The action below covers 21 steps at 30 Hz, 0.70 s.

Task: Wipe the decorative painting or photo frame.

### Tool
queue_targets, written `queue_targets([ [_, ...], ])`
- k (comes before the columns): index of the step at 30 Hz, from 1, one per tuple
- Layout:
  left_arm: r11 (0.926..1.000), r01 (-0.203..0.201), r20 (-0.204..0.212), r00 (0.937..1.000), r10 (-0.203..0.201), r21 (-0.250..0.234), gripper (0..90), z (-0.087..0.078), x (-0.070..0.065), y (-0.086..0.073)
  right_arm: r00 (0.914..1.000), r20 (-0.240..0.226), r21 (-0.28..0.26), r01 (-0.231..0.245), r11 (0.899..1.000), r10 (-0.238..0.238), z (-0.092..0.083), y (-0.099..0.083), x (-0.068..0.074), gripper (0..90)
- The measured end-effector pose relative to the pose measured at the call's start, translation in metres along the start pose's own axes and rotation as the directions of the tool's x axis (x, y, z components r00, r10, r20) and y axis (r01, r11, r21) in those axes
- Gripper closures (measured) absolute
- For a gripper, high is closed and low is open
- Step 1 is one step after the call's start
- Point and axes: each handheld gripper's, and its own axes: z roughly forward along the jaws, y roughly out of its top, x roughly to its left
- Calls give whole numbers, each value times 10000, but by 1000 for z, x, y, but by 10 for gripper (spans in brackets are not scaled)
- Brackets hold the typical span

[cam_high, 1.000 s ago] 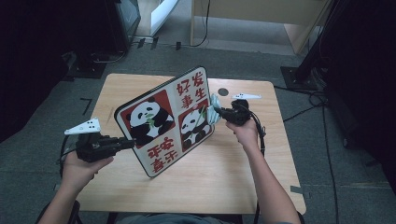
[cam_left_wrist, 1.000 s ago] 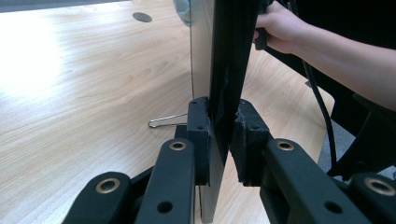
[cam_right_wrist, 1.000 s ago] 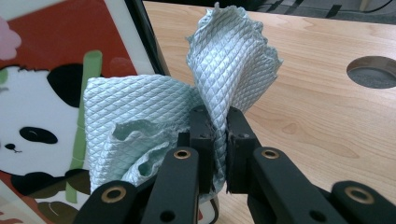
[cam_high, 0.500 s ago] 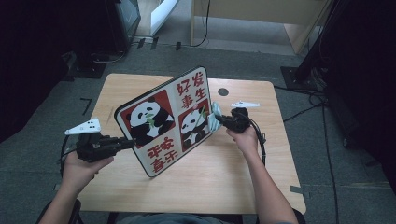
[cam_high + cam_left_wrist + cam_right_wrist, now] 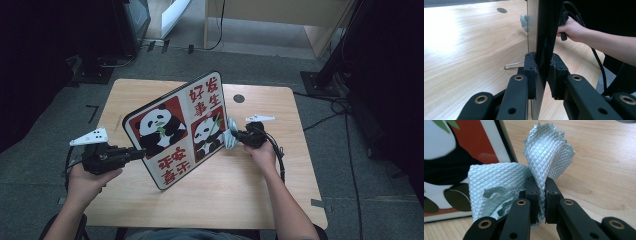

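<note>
My right gripper has come down since the earlier frame, carrying its pale blue cloth lower along the panda board's right edge. The board stands tilted at frame centre, long axis running lower left to upper right. My left gripper, at lower left, is clamped on the board's edge; the right pinches the cloth, forearm angled up from the bottom.

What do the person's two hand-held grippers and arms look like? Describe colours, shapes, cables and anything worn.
Each hand grips a black tool. The left gripper and right gripper both carry a pale grey three-cornered plate on top and end in two black jaws with brass-coloured pivot rings and square black pads. A black cable trails from the right one. Both forearms are bare, with no sleeves in sight.
</note>
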Motion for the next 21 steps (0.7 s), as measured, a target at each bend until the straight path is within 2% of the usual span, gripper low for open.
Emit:
queue_targets([
  [5,10000,-14,11,10000,14,54,774,0,0,-1,9999,90,126,-83,9999,82,-1,0,-2,844],
  [11,9996,-128,-12,9999,128,-250,669,-8,0,-4,9997,244,-457,-90,9989,102,-14,5,-5,841],
  [13,9997,-121,-54,9999,119,-221,638,-10,2,-5,9993,352,-550,-62,9985,81,-18,6,-7,839],
  [17,9990,-285,-337,9990,297,356,569,-10,6,-8,9986,502,-738,-110,9972,147,-25,7,-12,839],
  [21,9964,-468,-350,9982,494,712,517,-8,9,-10,9973,735,-781,1,9969,57,-31,7,-16,839],
])
